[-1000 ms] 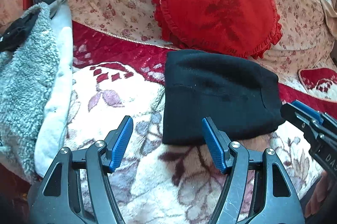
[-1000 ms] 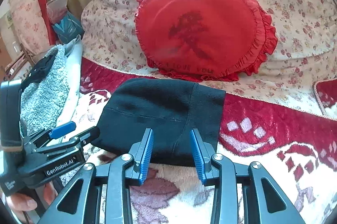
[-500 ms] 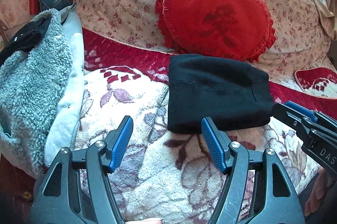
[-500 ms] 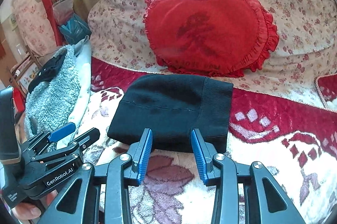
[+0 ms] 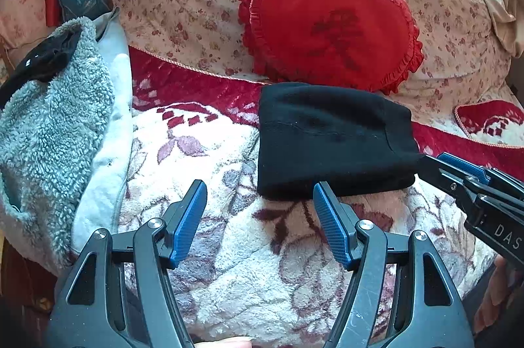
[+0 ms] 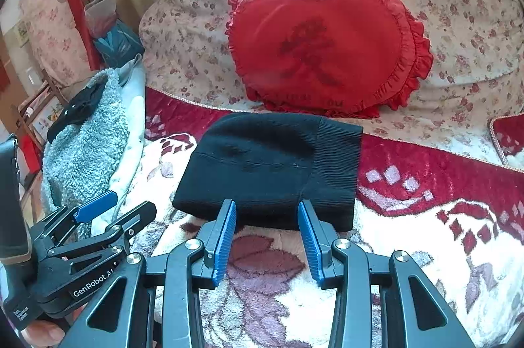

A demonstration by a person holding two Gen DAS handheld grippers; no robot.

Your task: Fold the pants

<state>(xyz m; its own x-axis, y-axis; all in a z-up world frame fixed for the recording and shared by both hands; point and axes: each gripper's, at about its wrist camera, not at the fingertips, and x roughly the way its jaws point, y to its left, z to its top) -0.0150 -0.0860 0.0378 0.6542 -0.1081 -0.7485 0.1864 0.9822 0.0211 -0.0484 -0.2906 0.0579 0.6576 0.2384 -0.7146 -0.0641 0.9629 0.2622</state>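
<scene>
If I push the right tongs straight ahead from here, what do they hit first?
Most likely the near edge of the folded black pants, lying just ahead of the open right tongs on the floral blanket; nothing sits between them, though depth is uncertain.

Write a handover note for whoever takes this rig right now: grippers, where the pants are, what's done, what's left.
Left gripper: open, empty, short of the pants' near edge.
Right gripper: open, empty, fingertips at the pants' near edge, not gripping.
Black pants: folded into a compact rectangle, ribbed cuff on the right, lying on the floral blanket in front of the red heart pillow.
Done: folding looks complete.
Left: probably nothing but pulling away; smooth the bundle if needed.
</scene>
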